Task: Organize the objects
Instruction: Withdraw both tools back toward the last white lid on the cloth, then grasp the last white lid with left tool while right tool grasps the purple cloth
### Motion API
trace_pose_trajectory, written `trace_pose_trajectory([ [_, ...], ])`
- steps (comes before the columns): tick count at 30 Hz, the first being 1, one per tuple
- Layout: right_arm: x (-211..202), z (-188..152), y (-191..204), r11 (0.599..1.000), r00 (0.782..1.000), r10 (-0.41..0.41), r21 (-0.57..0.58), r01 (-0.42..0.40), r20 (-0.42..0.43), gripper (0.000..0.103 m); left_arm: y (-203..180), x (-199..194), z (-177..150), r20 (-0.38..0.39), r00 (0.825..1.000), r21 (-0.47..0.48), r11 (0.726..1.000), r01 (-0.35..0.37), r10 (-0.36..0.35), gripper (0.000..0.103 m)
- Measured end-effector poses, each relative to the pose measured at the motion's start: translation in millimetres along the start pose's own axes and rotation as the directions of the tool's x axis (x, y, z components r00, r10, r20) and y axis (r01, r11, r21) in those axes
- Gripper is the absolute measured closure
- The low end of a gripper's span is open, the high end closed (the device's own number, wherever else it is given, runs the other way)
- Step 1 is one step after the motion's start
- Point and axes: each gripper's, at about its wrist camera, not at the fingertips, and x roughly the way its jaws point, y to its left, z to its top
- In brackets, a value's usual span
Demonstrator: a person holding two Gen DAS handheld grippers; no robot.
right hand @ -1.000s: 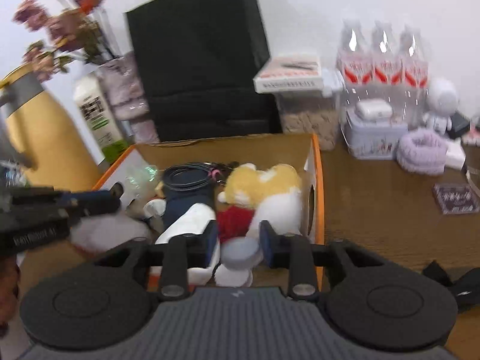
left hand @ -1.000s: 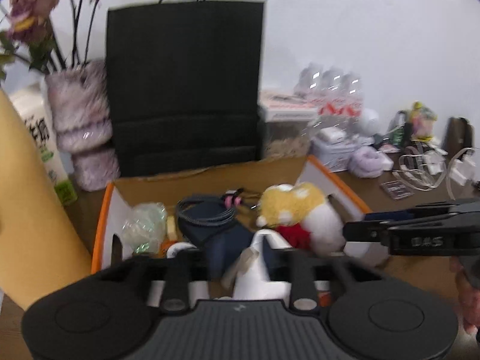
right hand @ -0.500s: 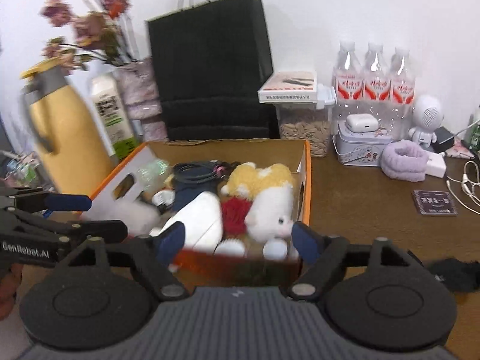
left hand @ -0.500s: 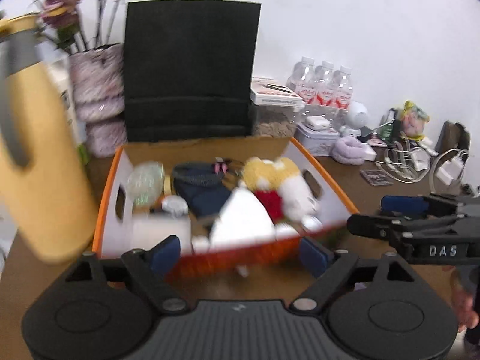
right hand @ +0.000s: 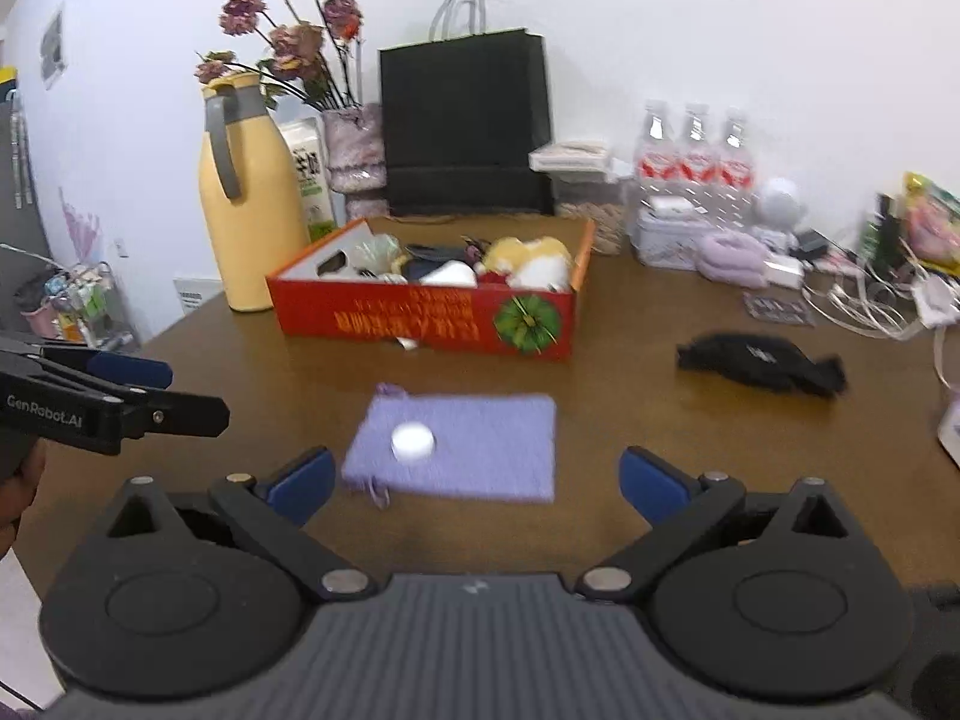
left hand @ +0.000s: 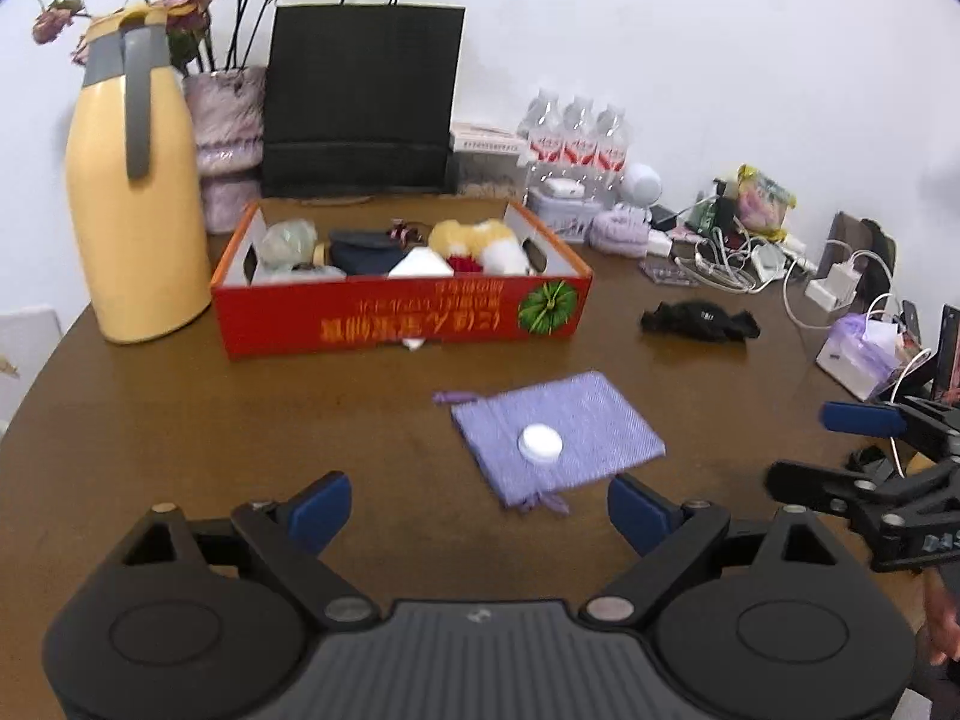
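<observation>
My left tongs (left hand: 477,507): jaws spread wide, blue pads far apart, nothing between them; they have just been opening. They hang above bare brown wooden table (left hand: 240,420), nearer to me than the pouch.

My right tongs (right hand: 477,477): same, jaws at full spread and empty, also just been opening. In the left view their black frame shows at the right edge; in the right view the left tongs' frame shows at the left edge.

Flat lilac woven cloth pouch with drawstring (left hand: 558,435) lies on the table just ahead of both tongs, touching neither. A small white round cap-like disc (left hand: 541,443) sits on top of it, toward the near left part.

Red-orange cardboard box with printed lettering and a green rosette on its front (left hand: 396,315) stands farther back, well apart from the pouch. Inside: yellow-and-white plush toy (left hand: 480,243), dark navy pouch with a coiled cable (left hand: 360,246), white angular object (left hand: 420,267), crumpled clear wrap (left hand: 285,243). A small white bit pokes out under the box's front edge.

Tall yellow thermos jug with grey handle (left hand: 135,192) stands just left of the box. Black paper carrier bag (left hand: 363,102) stands behind the box against the wall. Black crumpled fabric piece (left hand: 699,321) lies to the right of the box, apart from it.
</observation>
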Motion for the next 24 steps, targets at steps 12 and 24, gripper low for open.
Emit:
trace_pose_trajectory([
  [12,-13,-22,-8,1.000,1.000,-0.025,-0.006,0.025,-0.008,0.000,-16,27,-13,0.139,0.989,0.051,0.997,-0.051,0.044,0.013],
  [24,84,-6,-21,0.994,0.993,-0.106,-0.012,0.105,-0.061,0.014,-45,134,9,0.051,0.996,0.202,0.978,0.058,-0.070,0.059],
])
